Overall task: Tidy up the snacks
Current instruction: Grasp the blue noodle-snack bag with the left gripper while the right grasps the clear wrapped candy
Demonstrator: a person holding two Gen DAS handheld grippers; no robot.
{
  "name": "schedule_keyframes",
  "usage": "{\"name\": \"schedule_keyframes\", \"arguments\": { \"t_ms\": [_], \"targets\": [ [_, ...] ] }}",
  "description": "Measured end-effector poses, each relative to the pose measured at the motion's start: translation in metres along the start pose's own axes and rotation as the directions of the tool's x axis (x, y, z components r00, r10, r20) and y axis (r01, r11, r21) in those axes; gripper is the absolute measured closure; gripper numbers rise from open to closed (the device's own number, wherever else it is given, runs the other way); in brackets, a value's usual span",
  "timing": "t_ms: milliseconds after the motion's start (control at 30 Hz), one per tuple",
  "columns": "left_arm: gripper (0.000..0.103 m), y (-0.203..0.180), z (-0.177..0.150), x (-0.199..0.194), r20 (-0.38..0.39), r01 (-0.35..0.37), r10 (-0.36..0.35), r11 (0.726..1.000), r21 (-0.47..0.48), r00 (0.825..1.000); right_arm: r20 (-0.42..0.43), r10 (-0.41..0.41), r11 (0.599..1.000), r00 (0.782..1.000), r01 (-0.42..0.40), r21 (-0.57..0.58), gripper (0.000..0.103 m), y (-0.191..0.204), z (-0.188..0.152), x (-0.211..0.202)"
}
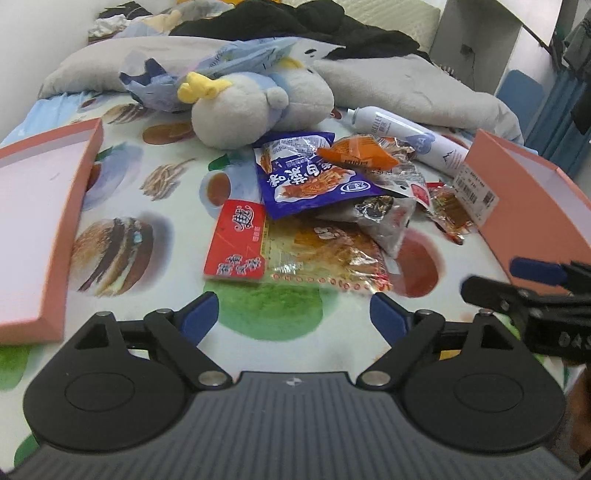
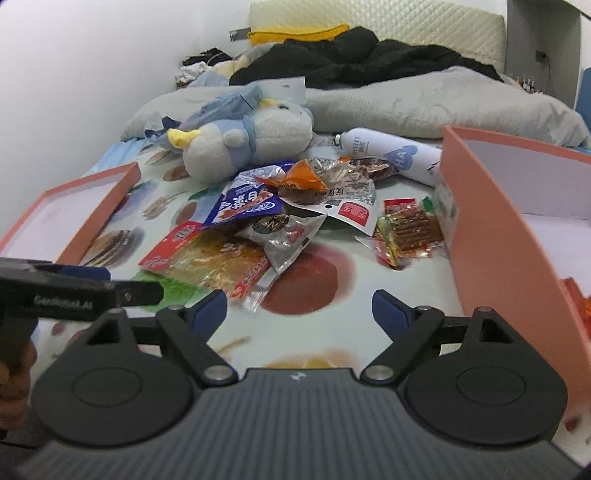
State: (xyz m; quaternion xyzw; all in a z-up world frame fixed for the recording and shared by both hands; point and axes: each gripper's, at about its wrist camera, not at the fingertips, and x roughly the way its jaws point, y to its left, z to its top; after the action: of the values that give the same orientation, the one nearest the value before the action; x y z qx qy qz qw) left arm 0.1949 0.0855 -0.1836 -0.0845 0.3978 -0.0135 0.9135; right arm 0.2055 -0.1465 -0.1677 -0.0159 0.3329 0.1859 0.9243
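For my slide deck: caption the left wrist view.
Open left gripper facing a snack pile on a bed, between two pink boxes, plush toy behind.

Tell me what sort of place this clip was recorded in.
Most likely a bedroom, with the work done on a bed: a padded headboard stands at the far end, a grey duvet and dark clothing are heaped behind, and a plush toy lies by the snack packets.

Both grippers' fingers (image 1: 199, 314) wide apart
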Motion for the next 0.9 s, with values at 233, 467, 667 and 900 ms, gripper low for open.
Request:
{"name": "schedule_keyframes", "arguments": {
  "t_ms": [233, 467, 667, 900],
  "targets": [
    [0.006, 0.005, 0.019, 0.036, 0.003, 0.017, -0.017, 0.999, 0.052, 1.000, 0.009, 0.005, 1.000, 1.000, -0.005, -0.028, 0.016, -0.001, 0.030, 0.045],
    [0.006, 0.013, 0.044, 0.060, 0.057, 0.043, -0.048, 0.995, 0.087, 0.997, -0.021, 0.040, 0.999, 0.999, -0.039, 0.016, 0.017, -0.009, 0.047, 0.084],
    [0.010, 0.015, 0.055, 0.079, 0.061, 0.076, -0.086, 0.985, 0.156, 0.994, -0.082, 0.125, 0.987, 0.989, -0.116, 0.111, 0.026, -0.021, 0.050, 0.105],
    [0.053, 0.003, 0.056, 0.091, 0.059, 0.070, -0.094, 0.943, 0.327, 0.994, -0.120, 0.199, 0.972, 0.973, -0.181, 0.151, 0.032, -0.021, 0.049, 0.122]
  ]
}}
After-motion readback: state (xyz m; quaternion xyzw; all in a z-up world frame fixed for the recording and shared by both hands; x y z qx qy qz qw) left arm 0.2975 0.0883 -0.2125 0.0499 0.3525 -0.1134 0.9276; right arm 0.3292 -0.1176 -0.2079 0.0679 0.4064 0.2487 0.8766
